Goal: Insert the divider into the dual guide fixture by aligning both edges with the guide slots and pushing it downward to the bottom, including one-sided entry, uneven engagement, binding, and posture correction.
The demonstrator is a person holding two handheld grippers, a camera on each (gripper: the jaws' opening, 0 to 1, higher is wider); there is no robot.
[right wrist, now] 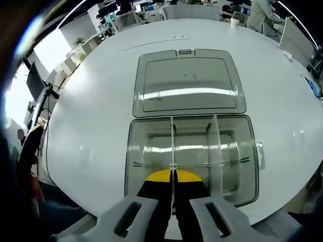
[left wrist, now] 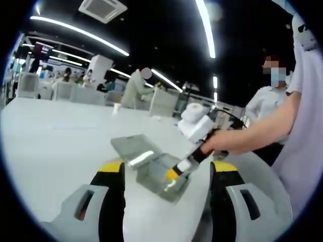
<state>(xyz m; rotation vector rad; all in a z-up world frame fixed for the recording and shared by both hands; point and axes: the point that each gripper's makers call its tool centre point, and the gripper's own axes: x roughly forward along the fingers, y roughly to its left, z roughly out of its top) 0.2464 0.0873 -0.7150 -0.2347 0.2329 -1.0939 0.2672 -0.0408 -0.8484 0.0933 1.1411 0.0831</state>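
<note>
Over the open clear box (right wrist: 192, 156) on the counter (right wrist: 91, 111), the right gripper (right wrist: 172, 187) clamps the divider (right wrist: 172, 146) edge-on, lining it with the guide slots; the left gripper (left wrist: 166, 174) waits alongside, spread and empty.

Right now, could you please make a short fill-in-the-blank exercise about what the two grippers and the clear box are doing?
1. The right gripper is shut on a thin clear ____.
2. The lid of the clear box lies ____, flat on the white table.
3. The left gripper is ____, holding nothing.
4. A second divider already stands ____ the box.

Missing words: divider; open; open; inside
</note>
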